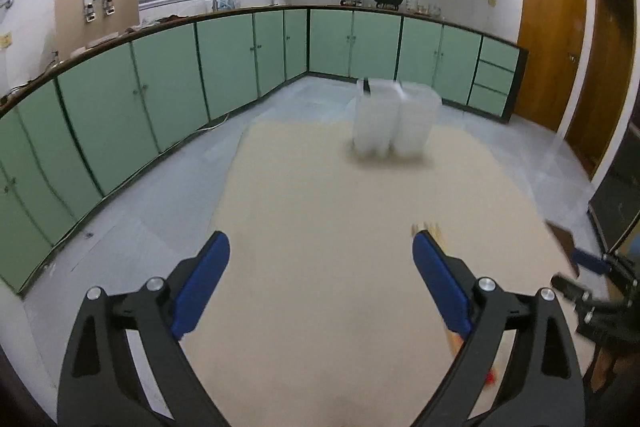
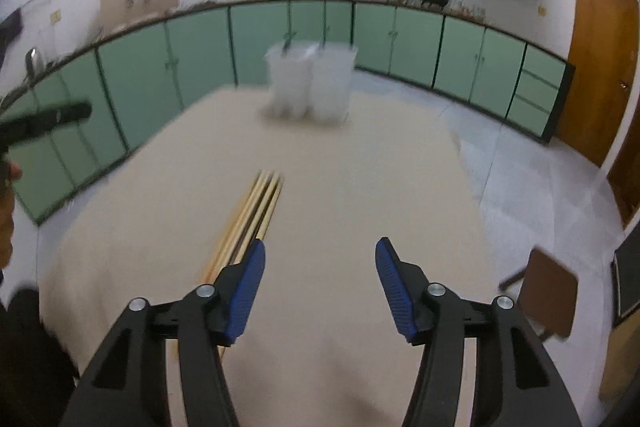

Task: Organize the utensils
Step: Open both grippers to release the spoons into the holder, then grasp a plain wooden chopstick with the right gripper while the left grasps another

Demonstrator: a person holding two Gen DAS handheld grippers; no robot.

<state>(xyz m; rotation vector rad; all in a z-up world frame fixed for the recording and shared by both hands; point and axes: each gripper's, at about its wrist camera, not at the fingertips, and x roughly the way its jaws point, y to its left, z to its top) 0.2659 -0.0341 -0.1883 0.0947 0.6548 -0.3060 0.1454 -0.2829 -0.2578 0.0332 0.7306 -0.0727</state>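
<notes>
Wooden chopsticks (image 2: 256, 211) lie in a neat bundle on the beige desk (image 2: 360, 187), pointing toward the far end, where two translucent white holders (image 2: 310, 83) stand side by side, touching. Something dark pokes out of the left holder; blur hides what it is, so at most one piece appears to be sorted already. The chopsticks have not been lifted, so most of the job looks to be left.

Both tools are empty. The right gripper (image 2: 320, 279) hovers above the desk with its blue fingers (image 2: 394, 287) spread wide, the chopsticks passing just under and beside its left finger rather than between the two. The left gripper (image 1: 320, 287) is likewise wide open and holds nothing; the chopstick tips show just beyond its right finger. A likely next step is closing on the bundle and carrying it to a holder.
</notes>
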